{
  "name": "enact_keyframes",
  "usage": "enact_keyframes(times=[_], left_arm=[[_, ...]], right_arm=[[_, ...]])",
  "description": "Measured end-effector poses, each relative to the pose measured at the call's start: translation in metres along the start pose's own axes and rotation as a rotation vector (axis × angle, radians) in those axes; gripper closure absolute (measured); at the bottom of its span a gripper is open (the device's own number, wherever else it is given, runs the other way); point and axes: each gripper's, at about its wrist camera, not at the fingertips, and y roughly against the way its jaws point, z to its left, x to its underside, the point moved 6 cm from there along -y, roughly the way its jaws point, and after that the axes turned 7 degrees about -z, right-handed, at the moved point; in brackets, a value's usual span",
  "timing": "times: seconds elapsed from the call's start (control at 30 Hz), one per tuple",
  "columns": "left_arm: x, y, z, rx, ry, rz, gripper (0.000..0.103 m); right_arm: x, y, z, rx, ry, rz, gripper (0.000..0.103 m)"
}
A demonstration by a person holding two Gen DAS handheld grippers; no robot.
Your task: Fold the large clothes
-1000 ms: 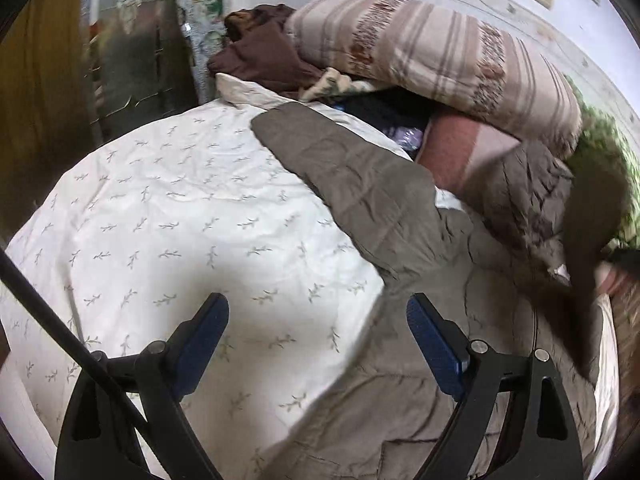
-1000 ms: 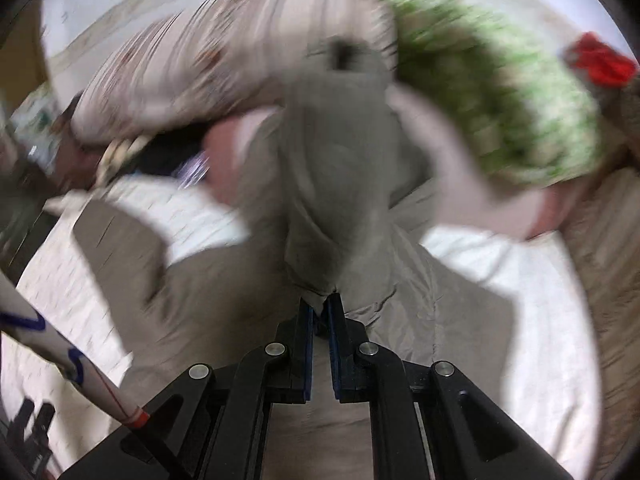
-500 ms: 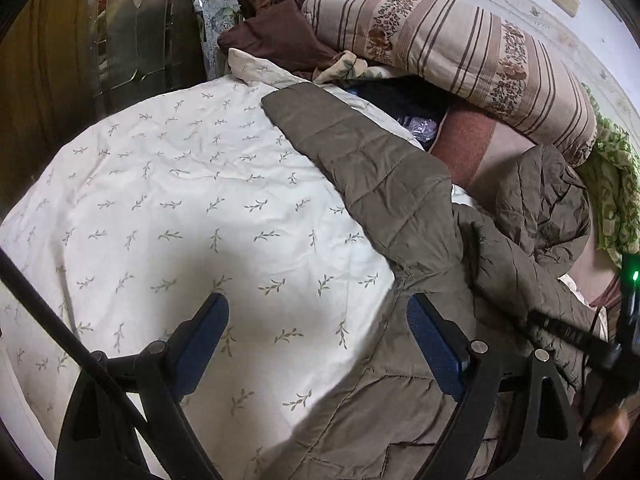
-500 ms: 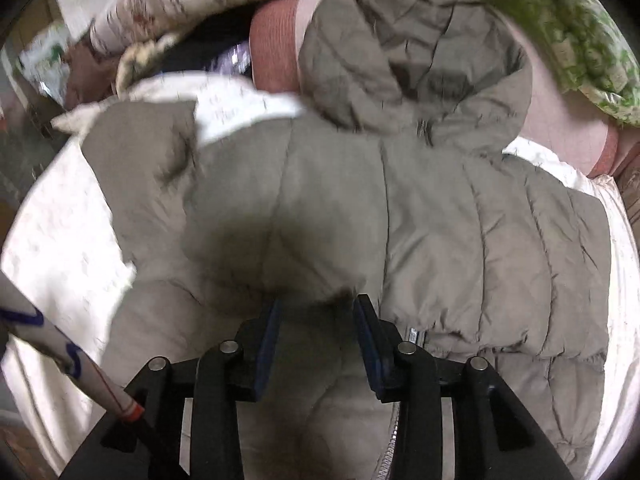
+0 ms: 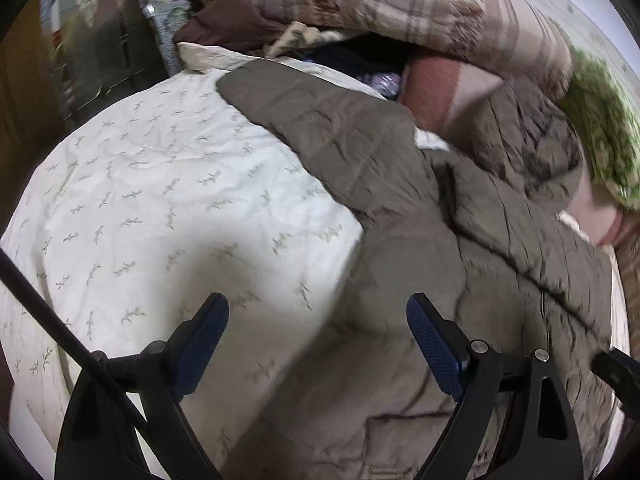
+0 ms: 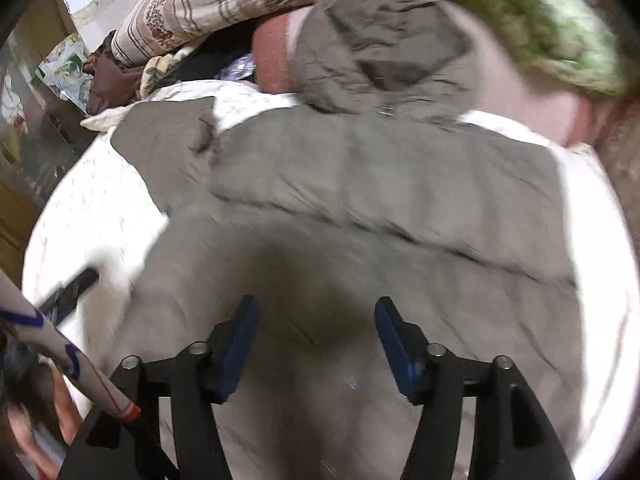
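Note:
A large grey-brown quilted hooded jacket [image 5: 460, 280] lies spread on a white bed cover with a leaf print [image 5: 160, 200]. One sleeve [image 5: 320, 128] stretches out to the far left; the hood [image 6: 384, 48] rests against the pillows. The jacket's right side is folded over its body [image 6: 380, 184]. My left gripper [image 5: 318, 340] is open and empty above the jacket's left edge. My right gripper [image 6: 316, 340] is open and empty above the jacket's lower body; its tip also shows in the left wrist view [image 5: 616, 368].
Striped pillows [image 5: 400, 12], a pink cushion [image 5: 440, 84], a green patterned blanket [image 6: 532, 24] and dark brown clothes [image 5: 224, 24] are piled at the head of the bed. A dark cabinet [image 5: 100, 52] stands far left.
My right gripper has let go of the jacket's side, laid it over the body, opened wider and drawn back. My left gripper has stayed open, shifting slightly.

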Motion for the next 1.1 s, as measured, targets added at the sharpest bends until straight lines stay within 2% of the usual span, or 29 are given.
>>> enact_keyframes(times=[0.1, 0.23, 0.37, 0.53, 0.73, 0.93, 1.1], left_arm=[[0.012, 0.007, -0.013, 0.01, -0.039, -0.006, 0.013], [0.028, 0.013, -0.027, -0.012, -0.12, -0.041, 0.013], [0.039, 0.021, -0.032, -0.038, -0.18, -0.082, 0.013], [0.042, 0.026, -0.016, -0.091, -0.187, -0.11, 0.013], [0.036, 0.018, 0.021, -0.113, -0.099, -0.073, 0.013], [0.025, 0.018, 0.05, -0.152, -0.055, -0.088, 0.013], [0.004, 0.011, 0.07, -0.133, 0.019, -0.075, 0.013]], right_arm=[[0.034, 0.031, -0.034, 0.033, -0.033, 0.014, 0.036], [0.071, 0.058, -0.074, 0.031, -0.147, 0.034, 0.036], [0.093, 0.079, -0.089, 0.016, -0.199, 0.029, 0.036], [0.108, 0.08, -0.074, -0.006, -0.171, 0.036, 0.035], [0.109, 0.069, -0.042, -0.038, -0.108, 0.035, 0.035], [0.097, 0.049, -0.017, -0.012, -0.038, -0.008, 0.035], [0.086, 0.028, -0.013, -0.033, -0.043, -0.071, 0.035]])
